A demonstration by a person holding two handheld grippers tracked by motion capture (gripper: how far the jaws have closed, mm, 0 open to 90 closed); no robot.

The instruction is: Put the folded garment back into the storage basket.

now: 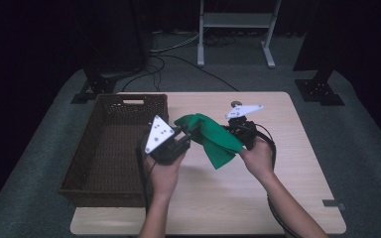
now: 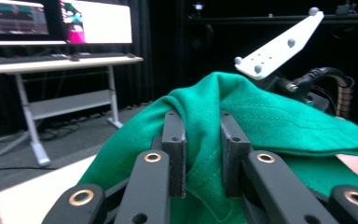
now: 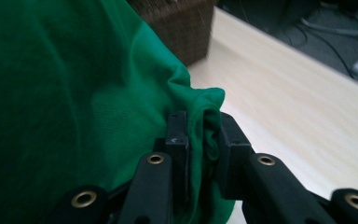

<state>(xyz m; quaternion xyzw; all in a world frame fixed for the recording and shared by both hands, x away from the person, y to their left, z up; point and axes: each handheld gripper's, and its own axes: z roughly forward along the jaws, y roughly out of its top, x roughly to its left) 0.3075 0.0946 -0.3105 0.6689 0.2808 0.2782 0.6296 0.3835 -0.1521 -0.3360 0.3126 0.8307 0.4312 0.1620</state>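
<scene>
While the person's forearms come in from the near table edge, the left gripper (image 1: 182, 137) clamps its jaws on one bunched edge of the green cloth (image 1: 209, 136), and the right gripper (image 1: 234, 130) pinches a fold at the other side. Between them the cloth hangs above the wooden table (image 1: 287, 163), just beside the brown wicker basket (image 1: 110, 144) farther left.

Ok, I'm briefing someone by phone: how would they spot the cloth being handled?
Find the light wooden table with the brown wicker basket on its left. Just right of the basket, the green cloth hangs bunched between the left gripper and right gripper, the table's one bright green thing.
</scene>
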